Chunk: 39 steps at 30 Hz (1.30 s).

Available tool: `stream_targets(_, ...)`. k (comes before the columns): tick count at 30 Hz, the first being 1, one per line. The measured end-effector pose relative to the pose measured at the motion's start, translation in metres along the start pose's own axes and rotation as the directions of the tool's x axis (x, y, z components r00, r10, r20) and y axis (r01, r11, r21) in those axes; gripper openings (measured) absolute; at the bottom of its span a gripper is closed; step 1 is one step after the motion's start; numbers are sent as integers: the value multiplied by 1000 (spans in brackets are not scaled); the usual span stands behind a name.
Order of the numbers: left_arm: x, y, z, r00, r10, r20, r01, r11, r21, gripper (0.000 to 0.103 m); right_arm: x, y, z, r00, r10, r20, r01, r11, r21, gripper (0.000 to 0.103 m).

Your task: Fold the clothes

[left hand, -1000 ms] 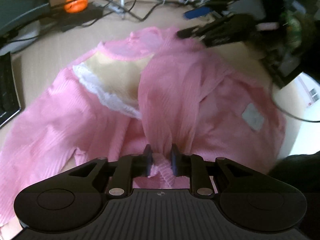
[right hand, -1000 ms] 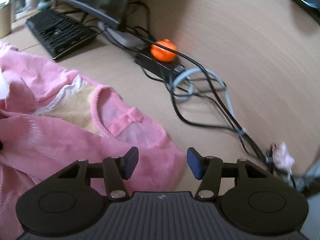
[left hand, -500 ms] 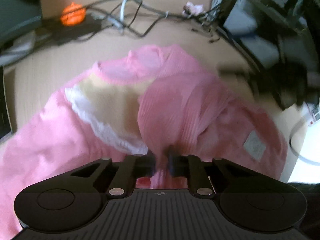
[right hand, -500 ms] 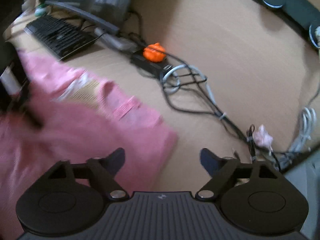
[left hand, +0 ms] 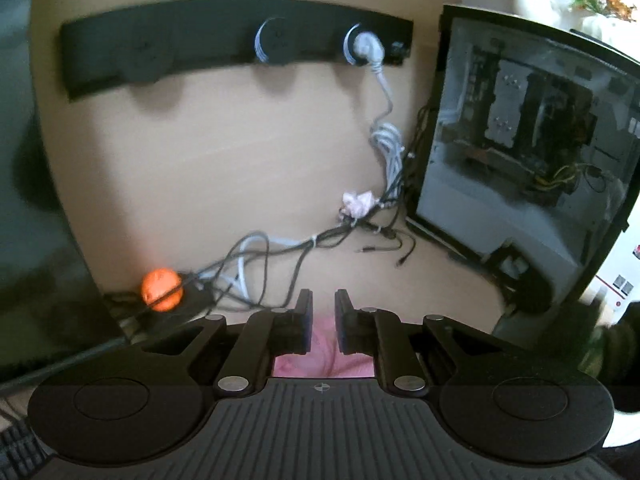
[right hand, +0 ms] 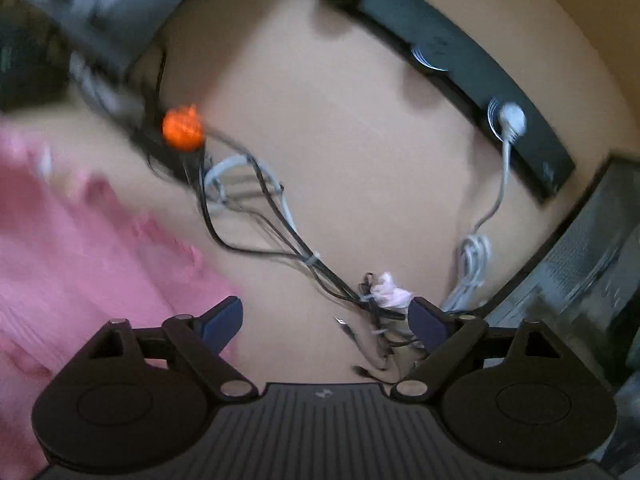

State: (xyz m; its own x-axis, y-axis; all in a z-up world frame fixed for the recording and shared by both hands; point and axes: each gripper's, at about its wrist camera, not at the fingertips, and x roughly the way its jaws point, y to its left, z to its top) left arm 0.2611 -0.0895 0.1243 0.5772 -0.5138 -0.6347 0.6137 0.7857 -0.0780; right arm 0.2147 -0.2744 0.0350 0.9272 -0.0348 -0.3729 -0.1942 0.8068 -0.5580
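The pink garment [right hand: 80,260] lies on the wooden desk [right hand: 304,340] at the left of the right wrist view, blurred. My right gripper [right hand: 326,308] hovers beside its edge with the jaws opening wide and only bare desk and cables between the fingers. My left gripper [left hand: 320,300] is raised and points at the back wall, its jaws opening by a narrow gap. The upper part of that gap shows desk. A patch of the pink garment [left hand: 320,360] shows low in the gap and under the fingers. The pads do not visibly press on it.
A tangle of cables [left hand: 280,248] and an orange ball [left hand: 162,285] lie just beyond the left fingers. A glass-sided computer case [left hand: 520,160] stands at the right. A black socket strip [left hand: 240,40] runs along the wall. A keyboard corner [left hand: 16,452] shows at bottom left.
The left gripper rose and tilted up, so the garment dropped almost out of its view, and its jaws parted slightly. The right gripper opened wide and swung right, away from the garment.
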Motion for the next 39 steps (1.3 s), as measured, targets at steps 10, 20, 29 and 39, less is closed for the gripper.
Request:
stream_targets(10, 59, 32, -103, 941, -56, -335, -26, 971, -236, 68, -15, -10, -32, 969, 221, -113, -211, 973, 96, 99)
stream_targets(20, 39, 2, -66, 974, -34, -222, -1, 988, -154, 16, -41, 36, -35, 959, 278, -48, -280, 959, -38, 101)
stream_targets(29, -4, -19, 19, 998, -8, 55, 7, 1000, 1, 16, 31, 43, -7, 996, -46, -75, 38, 994, -103, 103)
stream_targets(39, 58, 18, -59, 961, 131, -245, -142, 990, -27, 15, 46, 22, -21, 989, -54, -138, 56, 998, 13, 103)
